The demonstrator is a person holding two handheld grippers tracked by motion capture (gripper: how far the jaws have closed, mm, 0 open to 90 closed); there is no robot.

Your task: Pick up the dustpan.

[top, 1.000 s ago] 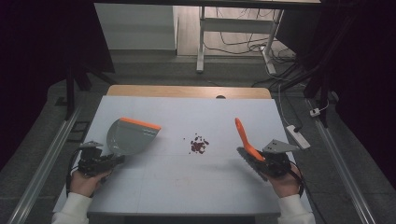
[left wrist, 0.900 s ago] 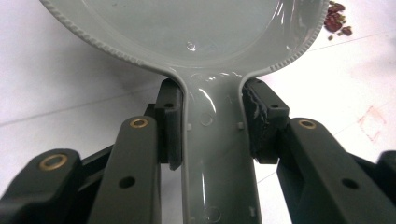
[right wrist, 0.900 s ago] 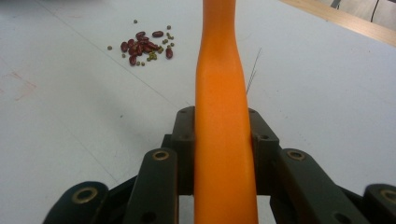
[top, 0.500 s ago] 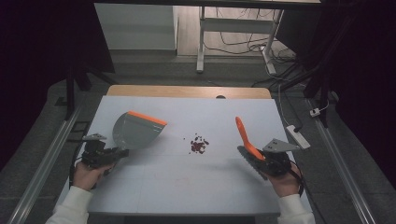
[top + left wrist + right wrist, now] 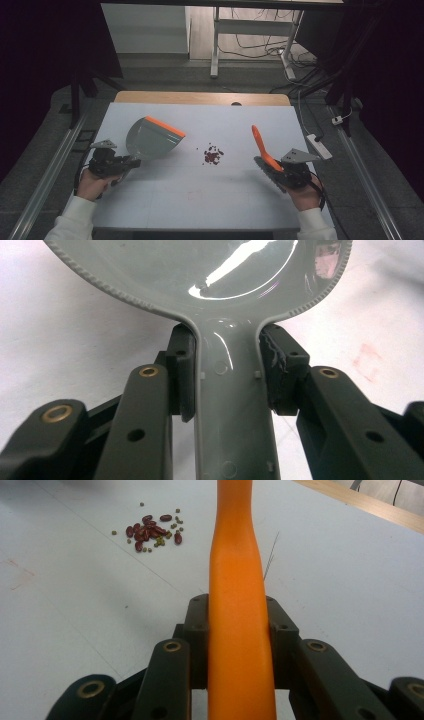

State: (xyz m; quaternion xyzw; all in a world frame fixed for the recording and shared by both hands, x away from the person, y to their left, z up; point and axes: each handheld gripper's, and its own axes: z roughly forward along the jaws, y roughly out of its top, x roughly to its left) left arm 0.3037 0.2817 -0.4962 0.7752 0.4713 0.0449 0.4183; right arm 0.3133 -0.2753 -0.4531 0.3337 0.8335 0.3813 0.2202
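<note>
- The left gripper (image 5: 131, 161) was seen clamped on the grey handle of the dustpan (image 5: 152, 140), both jaws pressed against the handle's sides in the left gripper view (image 5: 232, 405); the pan was held tilted above the table (image 5: 165, 200), its orange lip raised and turned toward the middle.
- The right gripper (image 5: 272, 167) was closed around the orange brush handle (image 5: 239, 605), which was held upright-slanted at the table's right side.
- The small pile of red beans and green bits (image 5: 213, 155) lay between the two tools, apart from both, on the white surface.
- It was judged that the pile could be scattered if the brush were swept too fast or too hard, since the beans are round and loose and would roll readily on the smooth top.
- It was judged that beans could be pushed under the pan if its lip were not laid flat on the table before sweeping; the pan was lifted and tilted at this moment.
- A slip of the smooth, glossy pan handle between the jaws was thought possible if the lip were pressed down firmly, as the handle was gripped only near its neck.
- The brush head was hidden behind the gripper, so its facing toward the pile could not be told; a wrong angle would have wasted the stroke.
</note>
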